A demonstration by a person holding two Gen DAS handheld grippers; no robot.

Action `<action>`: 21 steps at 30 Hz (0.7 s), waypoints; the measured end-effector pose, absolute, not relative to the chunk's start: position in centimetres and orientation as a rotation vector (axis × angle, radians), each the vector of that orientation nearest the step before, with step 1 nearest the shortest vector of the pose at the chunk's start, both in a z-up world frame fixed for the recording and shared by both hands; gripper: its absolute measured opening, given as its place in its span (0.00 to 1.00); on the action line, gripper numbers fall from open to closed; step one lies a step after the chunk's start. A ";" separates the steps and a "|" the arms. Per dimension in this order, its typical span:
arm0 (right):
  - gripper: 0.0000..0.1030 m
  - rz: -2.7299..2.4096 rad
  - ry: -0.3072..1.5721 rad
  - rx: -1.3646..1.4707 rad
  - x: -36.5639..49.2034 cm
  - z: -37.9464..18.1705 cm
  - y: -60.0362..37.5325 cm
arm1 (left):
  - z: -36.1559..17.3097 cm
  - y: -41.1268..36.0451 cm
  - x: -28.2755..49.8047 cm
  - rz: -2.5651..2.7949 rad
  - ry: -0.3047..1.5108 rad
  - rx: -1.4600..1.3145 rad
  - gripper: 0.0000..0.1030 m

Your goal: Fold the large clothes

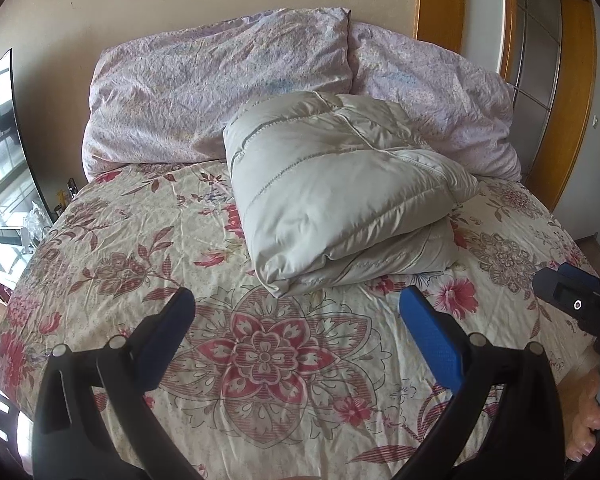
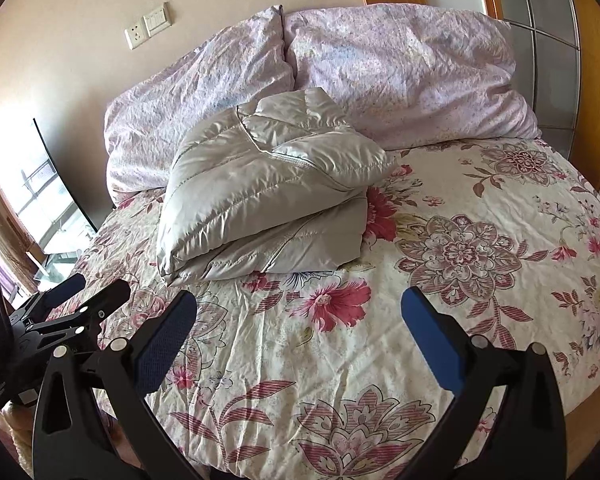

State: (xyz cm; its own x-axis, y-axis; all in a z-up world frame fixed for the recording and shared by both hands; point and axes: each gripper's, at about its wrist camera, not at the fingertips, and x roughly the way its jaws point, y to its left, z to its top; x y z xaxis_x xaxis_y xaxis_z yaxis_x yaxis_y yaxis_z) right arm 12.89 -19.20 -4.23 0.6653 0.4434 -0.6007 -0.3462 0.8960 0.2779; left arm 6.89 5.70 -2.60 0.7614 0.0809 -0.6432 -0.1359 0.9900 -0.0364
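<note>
A beige quilted down jacket (image 1: 340,188) lies folded into a thick bundle on the floral bedspread (image 1: 260,360), near the pillows. It also shows in the right wrist view (image 2: 268,196). My left gripper (image 1: 298,300) is open and empty, held above the bedspread just short of the jacket's near edge. My right gripper (image 2: 300,304) is open and empty, also short of the jacket and to its right. The right gripper's body shows at the right edge of the left wrist view (image 1: 580,300). The left gripper shows at the left of the right wrist view (image 2: 84,292).
Two lilac pillows (image 1: 220,88) (image 1: 432,92) lean on the wall behind the jacket. A wooden door frame (image 1: 572,80) stands right of the bed. A screen (image 1: 4,140) and cluttered desk sit to the left. A bare foot (image 1: 588,420) is at the bed's right corner.
</note>
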 end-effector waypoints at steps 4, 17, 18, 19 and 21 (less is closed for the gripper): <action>0.99 0.462 0.724 0.166 13.0 -4.1 -19.4 | -2.5 5.6 6.9 0.110 0.702 -0.088 0.98; 0.99 0.486 0.750 0.219 14.0 -4.4 -19.5 | -2.7 6.2 7.4 0.108 0.717 -0.113 0.98; 0.99 0.491 0.753 0.221 14.0 -4.4 -19.5 | -2.7 6.3 7.4 0.107 0.716 -0.116 0.98; 0.99 0.495 0.754 0.223 14.1 -4.4 -19.5 | -2.7 6.4 7.4 0.105 0.717 -0.119 0.98; 0.99 0.509 0.762 0.234 14.2 -4.5 -19.5 | -2.7 6.4 7.4 0.094 0.719 -0.125 0.98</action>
State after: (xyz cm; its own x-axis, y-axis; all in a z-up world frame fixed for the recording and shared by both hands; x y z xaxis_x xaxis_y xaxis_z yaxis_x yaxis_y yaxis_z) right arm 14.19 -19.45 -4.45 0.6104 0.5195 -0.5979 -0.3540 0.8542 0.3808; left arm 7.44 6.40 -2.75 0.7488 0.0429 -0.6614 -0.1291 0.9882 -0.0820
